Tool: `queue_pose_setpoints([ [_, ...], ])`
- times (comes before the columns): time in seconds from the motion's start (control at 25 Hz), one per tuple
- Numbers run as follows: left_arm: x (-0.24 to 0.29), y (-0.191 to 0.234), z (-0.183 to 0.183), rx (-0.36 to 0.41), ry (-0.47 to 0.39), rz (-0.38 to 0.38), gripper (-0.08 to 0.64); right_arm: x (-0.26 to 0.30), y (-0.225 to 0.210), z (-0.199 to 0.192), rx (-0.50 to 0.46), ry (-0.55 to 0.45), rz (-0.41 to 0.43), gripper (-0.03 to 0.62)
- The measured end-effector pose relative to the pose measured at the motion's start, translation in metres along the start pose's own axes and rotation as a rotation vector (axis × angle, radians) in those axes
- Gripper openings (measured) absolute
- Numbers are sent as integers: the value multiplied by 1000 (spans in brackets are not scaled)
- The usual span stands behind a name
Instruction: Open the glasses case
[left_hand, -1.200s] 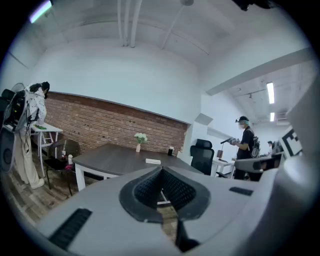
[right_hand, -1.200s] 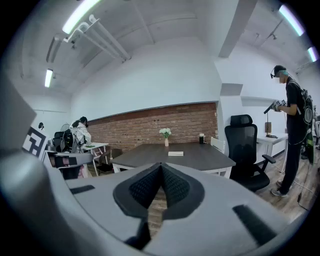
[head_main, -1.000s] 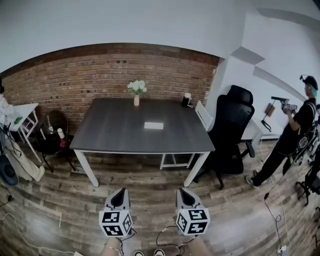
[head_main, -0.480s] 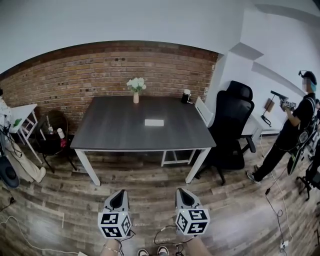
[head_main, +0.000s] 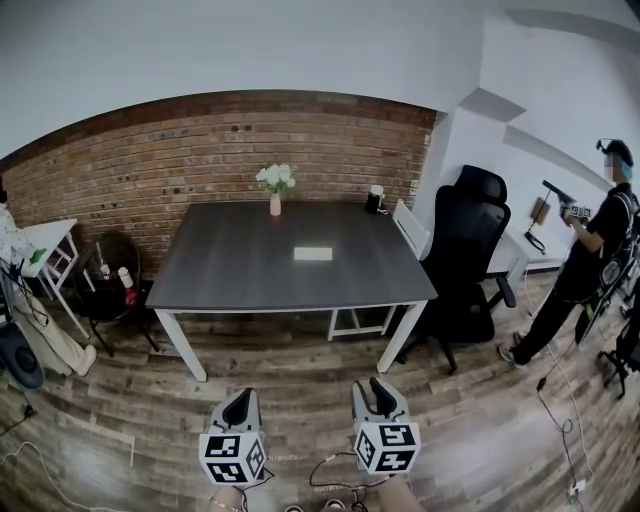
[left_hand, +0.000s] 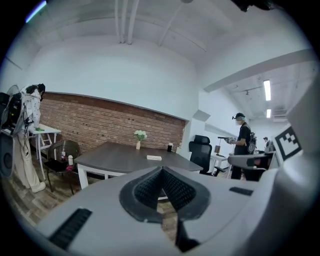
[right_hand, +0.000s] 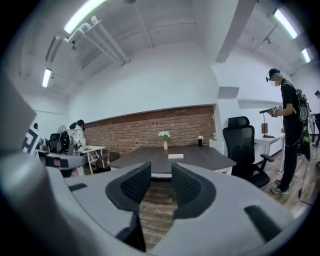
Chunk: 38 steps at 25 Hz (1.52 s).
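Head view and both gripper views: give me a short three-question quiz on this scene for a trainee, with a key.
1. True or false: the glasses case lies on the table, and neither gripper touches it.
2. Which gripper has its jaws apart? A: left gripper. B: right gripper. C: both.
3. Fill in "near" or "far": in the head view, the vase of flowers stands at the table's ___ edge.

Key
1. True.
2. B. Its jaws have just been opening, with nothing between them. The left gripper's jaws are together.
3. Far.
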<state>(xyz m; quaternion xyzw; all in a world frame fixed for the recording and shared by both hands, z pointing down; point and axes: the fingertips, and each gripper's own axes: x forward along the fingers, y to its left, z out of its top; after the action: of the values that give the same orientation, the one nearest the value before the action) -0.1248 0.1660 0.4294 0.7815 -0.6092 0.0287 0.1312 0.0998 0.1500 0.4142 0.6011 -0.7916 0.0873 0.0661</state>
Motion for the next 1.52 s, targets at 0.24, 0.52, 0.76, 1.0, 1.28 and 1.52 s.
queue_pose_setpoints([
  [0.24, 10, -2, 2, 0, 1, -3, -5, 5, -6, 2, 9, -2, -8, 158],
  [0.52, 25, -4, -2, 17, 22, -29, -5, 13, -9, 3, 27, 0, -21, 158],
  [0.76, 64, -6, -16, 2, 68, -35, -5, 41, -26, -3, 32, 24, -18, 155],
  [1.0, 124, -9, -6, 11, 71, -23, -5, 96, -56, 2, 38, 42, 9, 149],
  [1.28, 194, -9, 31, 14, 34, 22, -5, 166, -94, 29, 37, 41, 47, 138],
  [1.52, 247, -6, 41, -6, 31, 59, -5, 217, -122, 39, 33, 54, 89, 127],
])
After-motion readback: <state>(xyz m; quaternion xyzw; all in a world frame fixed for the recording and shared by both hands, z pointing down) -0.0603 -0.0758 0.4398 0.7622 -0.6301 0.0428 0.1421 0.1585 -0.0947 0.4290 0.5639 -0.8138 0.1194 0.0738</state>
